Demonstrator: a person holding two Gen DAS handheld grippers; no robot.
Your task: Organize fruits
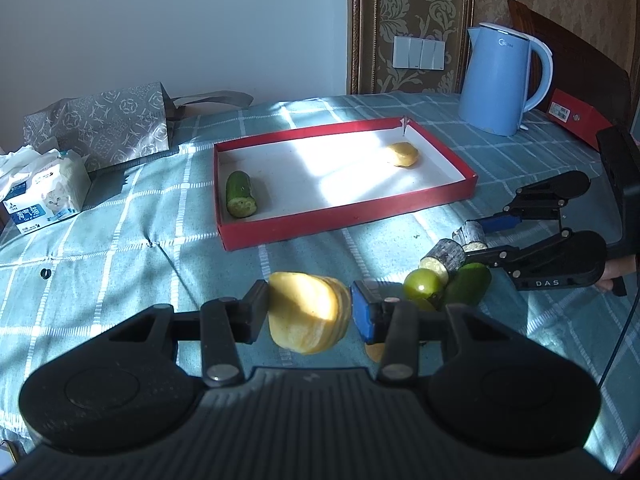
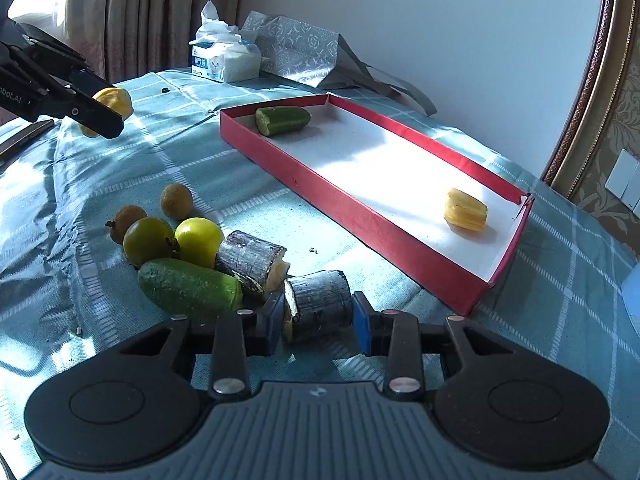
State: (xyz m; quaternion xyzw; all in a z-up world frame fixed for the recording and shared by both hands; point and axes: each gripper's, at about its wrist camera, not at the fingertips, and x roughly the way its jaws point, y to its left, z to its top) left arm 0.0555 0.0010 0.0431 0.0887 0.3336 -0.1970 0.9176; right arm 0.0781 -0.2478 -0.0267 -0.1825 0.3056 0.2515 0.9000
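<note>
My left gripper (image 1: pixel 310 314) is shut on a yellow ribbed fruit piece (image 1: pixel 308 312) and holds it above the tablecloth; it also shows in the right wrist view (image 2: pixel 114 102). My right gripper (image 2: pixel 316 316) has its pads around a grey-barked sugarcane piece (image 2: pixel 320 306) lying on the cloth. A red tray (image 1: pixel 348 220) holds a cucumber piece (image 1: pixel 240 194) at its left end and a yellow fruit piece (image 1: pixel 404 154) at its right end. Beside the right gripper lie a second sugarcane piece (image 2: pixel 252 260), a cucumber piece (image 2: pixel 188 286), two green round fruits (image 2: pixel 148 240) and two brown small fruits (image 2: pixel 176 200).
A blue kettle (image 1: pixel 500 80) stands behind the tray at the right, with a red box (image 1: pixel 576 114) beside it. A tissue pack (image 1: pixel 44 192) and a grey patterned bag (image 1: pixel 100 124) sit at the left. The table is covered by a teal checked cloth (image 1: pixel 120 260).
</note>
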